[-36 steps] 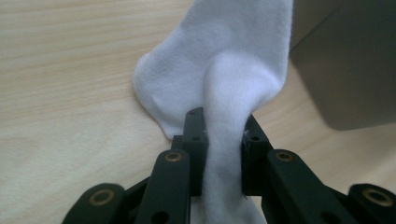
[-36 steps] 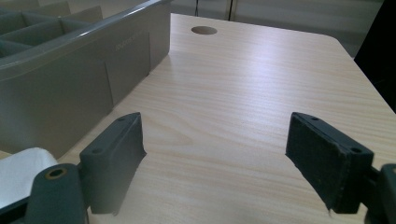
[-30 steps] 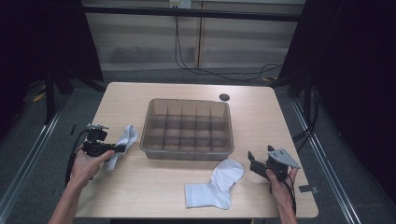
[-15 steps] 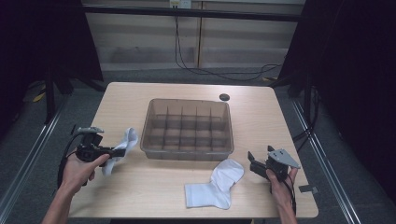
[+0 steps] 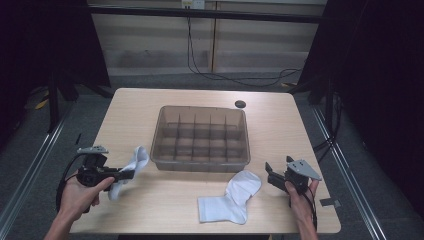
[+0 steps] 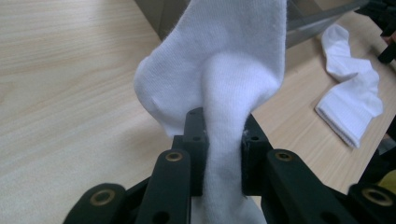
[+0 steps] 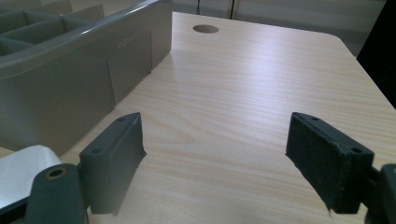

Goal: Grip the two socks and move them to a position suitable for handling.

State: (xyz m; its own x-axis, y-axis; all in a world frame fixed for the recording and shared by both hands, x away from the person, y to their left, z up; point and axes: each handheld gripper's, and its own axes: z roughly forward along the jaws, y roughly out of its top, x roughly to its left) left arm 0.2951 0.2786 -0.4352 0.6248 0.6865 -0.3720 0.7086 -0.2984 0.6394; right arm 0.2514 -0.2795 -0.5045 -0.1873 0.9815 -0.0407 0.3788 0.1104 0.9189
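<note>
A white sock (image 5: 134, 164) hangs from my left gripper (image 5: 123, 174), which is shut on it just left of the grey divided bin (image 5: 200, 161). In the left gripper view the sock (image 6: 219, 60) is pinched between the jaws of that gripper (image 6: 223, 140) and rises above them. A second white sock (image 5: 231, 197) lies flat on the table in front of the bin, and also appears in the left gripper view (image 6: 350, 93). My right gripper (image 5: 270, 175) is open to the right of that sock, jaws pointing left. Nothing sits between its jaws (image 7: 219, 140).
The bin (image 7: 70, 93) has several empty compartments and stands mid-table. A round hole (image 5: 240, 104) lies in the tabletop behind the bin's right corner. The table's front edge runs close under both hands. Cables lie on the floor beyond the table.
My left gripper has drawn back toward the table's front-left with the sock held in it. The right gripper and the flat sock have stayed put.
</note>
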